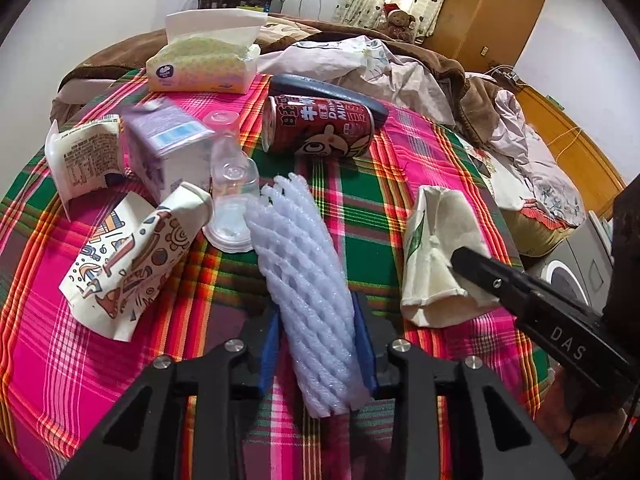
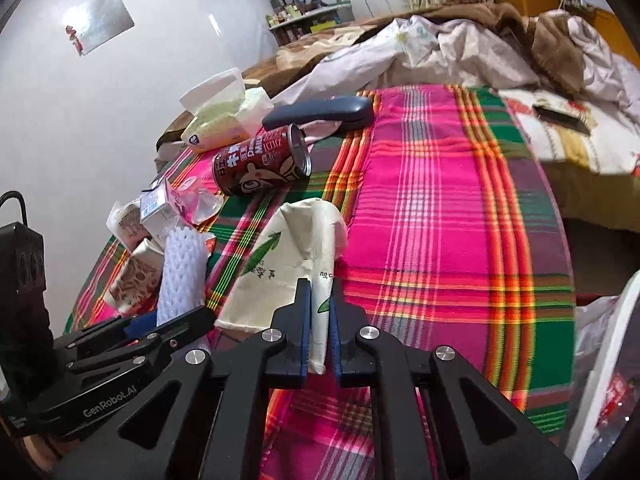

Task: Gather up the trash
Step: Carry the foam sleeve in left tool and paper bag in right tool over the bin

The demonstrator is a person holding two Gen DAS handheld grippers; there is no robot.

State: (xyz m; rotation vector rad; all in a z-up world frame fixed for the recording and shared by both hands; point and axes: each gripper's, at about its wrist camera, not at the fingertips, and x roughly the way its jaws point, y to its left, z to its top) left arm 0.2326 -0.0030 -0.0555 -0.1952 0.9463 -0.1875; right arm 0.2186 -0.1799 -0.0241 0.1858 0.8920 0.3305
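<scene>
Woven plaid cloth [image 1: 400, 216], ribbed foam sleeve [image 1: 308, 280], glossy metal can [image 1: 320, 126]

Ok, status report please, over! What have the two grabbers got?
Left gripper shut on white foam fruit net. Right gripper shut on flattened cream paper cup. Nothing blocking.

Plaid tablecloth [image 1: 400, 208] bears a red can [image 1: 320, 126], foam net [image 1: 312, 280], flattened cup [image 1: 440, 256].

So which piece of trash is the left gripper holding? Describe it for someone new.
On the plaid tablecloth, between the patterned paper cup and the flattened cream cup, lies a white foam net sleeve. The left gripper is shut on it. Only it has a woven mesh.
</scene>
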